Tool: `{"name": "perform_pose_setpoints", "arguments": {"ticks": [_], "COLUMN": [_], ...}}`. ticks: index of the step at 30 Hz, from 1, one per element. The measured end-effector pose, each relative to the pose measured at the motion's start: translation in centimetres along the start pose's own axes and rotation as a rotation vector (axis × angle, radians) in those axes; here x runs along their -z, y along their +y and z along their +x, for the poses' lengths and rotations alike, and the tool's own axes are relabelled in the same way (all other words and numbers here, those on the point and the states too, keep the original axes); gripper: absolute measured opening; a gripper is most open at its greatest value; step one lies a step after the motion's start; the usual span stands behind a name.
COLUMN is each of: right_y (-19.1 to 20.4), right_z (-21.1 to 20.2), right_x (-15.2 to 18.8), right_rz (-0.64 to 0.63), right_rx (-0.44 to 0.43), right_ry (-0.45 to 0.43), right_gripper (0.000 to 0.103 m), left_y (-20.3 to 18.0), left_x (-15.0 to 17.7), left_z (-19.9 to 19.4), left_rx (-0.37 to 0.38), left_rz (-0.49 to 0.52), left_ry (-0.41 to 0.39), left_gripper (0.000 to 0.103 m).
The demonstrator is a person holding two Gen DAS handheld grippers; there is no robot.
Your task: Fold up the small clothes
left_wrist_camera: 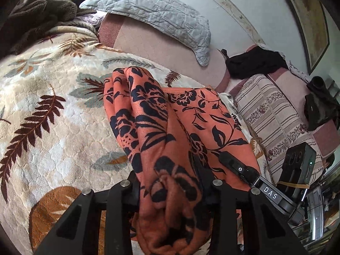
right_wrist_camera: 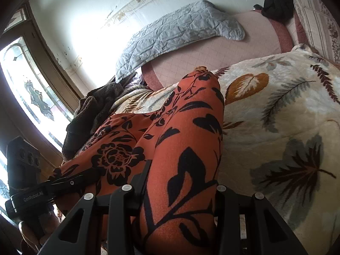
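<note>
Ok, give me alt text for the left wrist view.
The left gripper is shut on a bunched orange garment with black flowers, over a leaf-print blanket. The right gripper grips the same garment beside it.

Orange garment with black florals, cream blanket with leaves

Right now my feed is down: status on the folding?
Left gripper and right gripper both clamped on orange floral garment. Bunched, partly lifted off leaf-print blanket. Nothing blocking.
</note>
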State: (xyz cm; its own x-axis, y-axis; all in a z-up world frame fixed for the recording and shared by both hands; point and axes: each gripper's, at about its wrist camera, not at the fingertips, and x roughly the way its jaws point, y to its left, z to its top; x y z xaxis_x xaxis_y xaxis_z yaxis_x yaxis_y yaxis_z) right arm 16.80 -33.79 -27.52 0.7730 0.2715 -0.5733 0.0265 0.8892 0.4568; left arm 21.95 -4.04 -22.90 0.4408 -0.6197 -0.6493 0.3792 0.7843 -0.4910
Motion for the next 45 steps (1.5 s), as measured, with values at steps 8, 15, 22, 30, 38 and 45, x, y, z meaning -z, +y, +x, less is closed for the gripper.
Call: {"name": "perform_pose_setpoints", "arguments": {"ticks": [8,15,22,30,38,45], "right_y": [-1.9,-3.2,-2.5,0.4,0.8,5.4], "right_z": [-2.4,-1.3,-6.0,-8.3,-6.7,-14.8], "right_x": [1.9,4.7,4.4,5.0,5.5,2.7], "right_rz": [-0.004,0.058,0.086,0.010,0.026,-0.063], "right_rx": [0.047,0.122,0.256,0.145,0.185,0.170], "right_ry": [0.017,0.115,-0.025,-0.009,0.170,-0.027], "right_gripper": [0.040,0.052,0.061,0.047,0.047,0.053], "left_y": [-3.3,-2.4,-3.1,-3.5,-5.9,-10.5], "left_x": [3.2,5.7,6.1,8.2,7.3,5.6], "left_z": [1.8,4.2,-0.8,0.3,-3.3,-10.7], "left_rx": [-0.095,-0.270,-0.395,-0.573,-0.593,-0.652], "left_rz": [0.093,0.143,0.185,0.285,0.278,0.290], "left_ry": [0.046,0.133,0.043,0.092,0.033,-0.175], "left_gripper": [0.038,0.057,0.065,0.067,0.067,0.080]}}
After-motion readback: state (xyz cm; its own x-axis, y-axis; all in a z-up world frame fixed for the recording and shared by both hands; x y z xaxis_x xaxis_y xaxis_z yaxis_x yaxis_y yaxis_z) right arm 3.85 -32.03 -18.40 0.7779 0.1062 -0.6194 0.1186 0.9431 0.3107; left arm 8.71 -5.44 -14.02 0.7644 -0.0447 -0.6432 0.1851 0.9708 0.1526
